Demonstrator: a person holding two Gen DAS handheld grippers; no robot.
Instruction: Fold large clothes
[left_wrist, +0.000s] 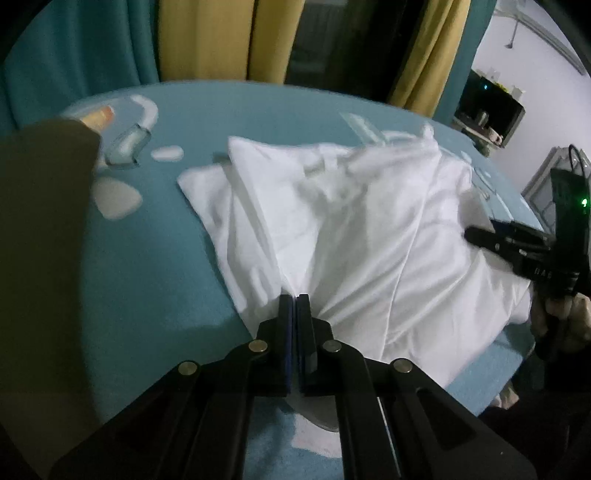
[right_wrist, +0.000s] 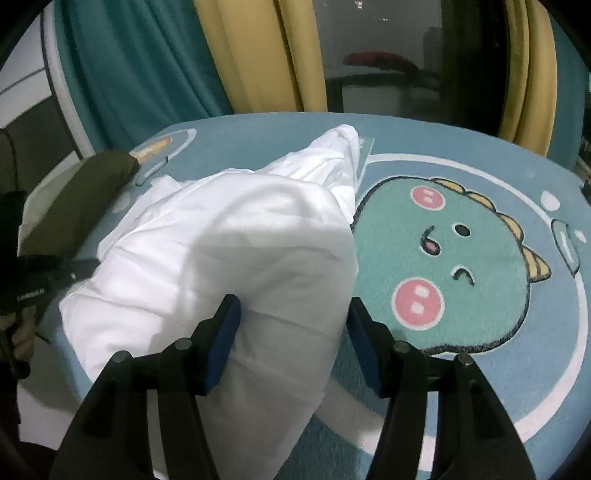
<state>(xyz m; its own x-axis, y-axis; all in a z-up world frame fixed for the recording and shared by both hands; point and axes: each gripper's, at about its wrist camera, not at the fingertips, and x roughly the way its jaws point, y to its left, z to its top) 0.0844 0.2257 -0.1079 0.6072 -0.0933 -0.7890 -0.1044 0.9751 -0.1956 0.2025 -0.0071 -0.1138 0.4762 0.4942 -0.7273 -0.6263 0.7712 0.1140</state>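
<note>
A large white garment (left_wrist: 351, 229) lies crumpled and partly folded on a blue dinosaur-print mat (left_wrist: 155, 266). My left gripper (left_wrist: 294, 297) is shut on the garment's near edge, with creases fanning out from the pinch. In the right wrist view the garment (right_wrist: 229, 251) bulges up in a mound. My right gripper (right_wrist: 291, 317) is open, its jaws standing either side of the garment's near right fold, not closed on it. The right gripper also shows in the left wrist view (left_wrist: 517, 243), at the garment's right side. The left gripper (right_wrist: 79, 271) shows in the right wrist view at the garment's left edge.
The mat (right_wrist: 480, 369) carries a green dinosaur face (right_wrist: 454, 266) to the right of the garment. Teal curtains (right_wrist: 140, 62) and yellow curtains (right_wrist: 258, 55) hang behind. An olive sleeve (left_wrist: 40, 240) fills the left. A shelf (left_wrist: 487, 107) stands at the far right.
</note>
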